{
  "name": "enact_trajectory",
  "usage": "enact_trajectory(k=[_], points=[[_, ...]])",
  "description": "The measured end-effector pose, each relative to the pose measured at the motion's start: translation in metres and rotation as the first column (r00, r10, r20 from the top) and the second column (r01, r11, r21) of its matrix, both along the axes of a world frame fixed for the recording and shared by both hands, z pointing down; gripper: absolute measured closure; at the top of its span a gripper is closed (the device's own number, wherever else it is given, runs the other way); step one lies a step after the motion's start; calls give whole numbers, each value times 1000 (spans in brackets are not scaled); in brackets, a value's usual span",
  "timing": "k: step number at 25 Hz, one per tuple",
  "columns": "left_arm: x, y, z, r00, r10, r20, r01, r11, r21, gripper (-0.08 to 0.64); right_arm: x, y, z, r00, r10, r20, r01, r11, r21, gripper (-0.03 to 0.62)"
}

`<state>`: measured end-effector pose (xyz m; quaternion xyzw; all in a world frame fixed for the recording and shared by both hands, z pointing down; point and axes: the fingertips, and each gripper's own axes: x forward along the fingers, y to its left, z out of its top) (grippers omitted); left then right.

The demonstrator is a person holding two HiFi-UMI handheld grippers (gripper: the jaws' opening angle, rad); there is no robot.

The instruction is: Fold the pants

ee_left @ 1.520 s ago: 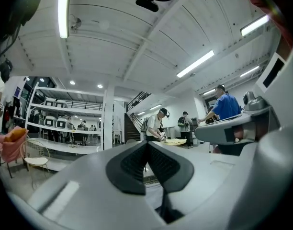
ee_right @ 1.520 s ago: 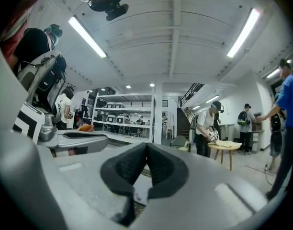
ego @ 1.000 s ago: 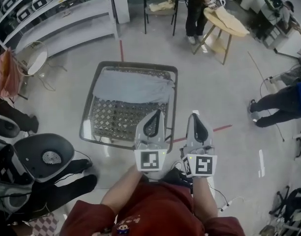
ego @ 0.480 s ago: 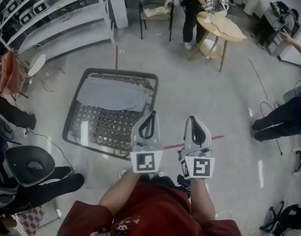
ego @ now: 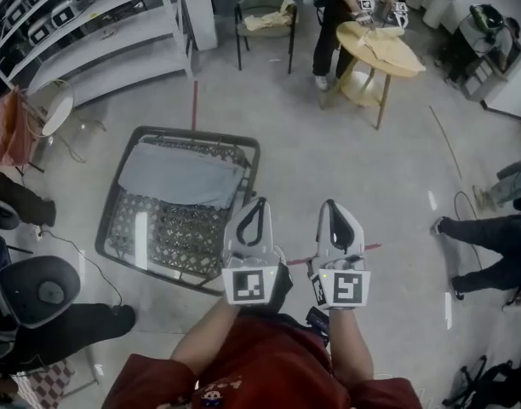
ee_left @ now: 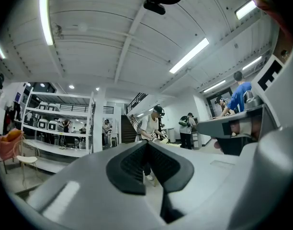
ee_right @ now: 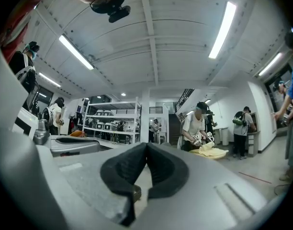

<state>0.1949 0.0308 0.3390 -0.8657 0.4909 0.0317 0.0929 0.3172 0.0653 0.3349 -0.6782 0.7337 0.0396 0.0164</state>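
A light grey-blue garment, the pants [ego: 182, 175], lies in the far half of a wire-mesh basket [ego: 201, 137] on the floor, to the left of centre in the head view. I hold both grippers side by side at waist height, pointing forward and about level. My left gripper [ego: 259, 201] hangs over the basket's near right corner, and my right gripper [ego: 329, 203] is over bare floor. Both are shut with nothing between the jaws. The left gripper [ee_left: 147, 143] and right gripper [ee_right: 146, 145] views look across the room, and the pants do not show in either.
A round wooden table [ego: 388, 45] with a yellow cloth stands ahead to the right, with a person [ego: 337, 15] working at it. A chair [ego: 265, 11] stands at the back, white shelves [ego: 99, 32] at the far left. A person's legs [ego: 490, 233] are at the right.
The basket with the pants has slid left in the head view and the round table has come nearer the middle. Both grippers travelled together and stayed shut.
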Motion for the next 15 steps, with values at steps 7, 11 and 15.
enact_trajectory(k=[7,11,15], points=[[46,-60,4,1000,12,9,-12,1000,16,554,36,-61,5,997,-14,-80,14,1000,-10,591],[62,-107,8,999,-23,30,23,1000,2,554,56,-113,7,995,-68,-77,66,997,-32,591],[64,-150,12,996,-86,28,86,996,-5,554,56,-165,12,981,-148,-123,142,988,-56,591]])
